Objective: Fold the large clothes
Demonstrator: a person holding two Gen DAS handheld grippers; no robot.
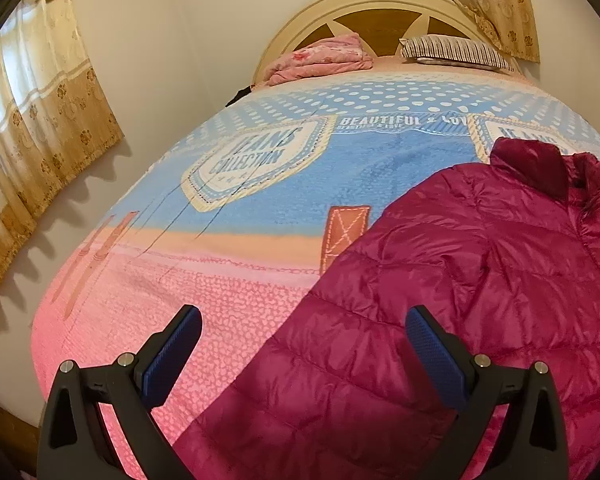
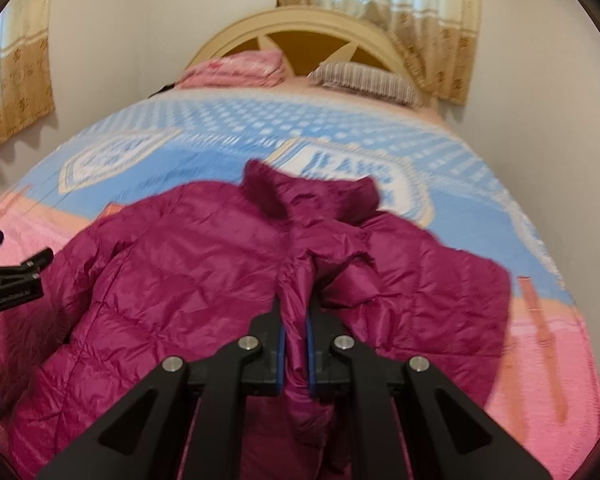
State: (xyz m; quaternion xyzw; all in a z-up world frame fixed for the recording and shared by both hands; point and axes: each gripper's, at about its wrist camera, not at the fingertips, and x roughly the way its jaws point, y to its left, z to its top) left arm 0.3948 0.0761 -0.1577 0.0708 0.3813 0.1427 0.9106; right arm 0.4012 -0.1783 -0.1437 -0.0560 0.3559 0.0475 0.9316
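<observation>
A magenta quilted puffer jacket (image 1: 460,280) (image 2: 188,264) lies spread on the bed, collar toward the headboard. My right gripper (image 2: 296,320) is shut on a raised fold of the jacket's fabric near its middle, and the cloth is pinched between the blue pads. My left gripper (image 1: 304,320) is open above the jacket's left edge, its blue pads (image 1: 172,360) wide apart with nothing between them. In the right wrist view the left gripper (image 2: 16,264) shows at the far left edge beside the jacket.
The bed cover (image 1: 260,184) is blue and pink with printed lettering. A folded pink quilt (image 1: 320,58) and a striped pillow (image 1: 456,52) lie by the cream headboard (image 2: 300,28). Yellow curtains (image 1: 40,120) hang on the left wall and behind the headboard.
</observation>
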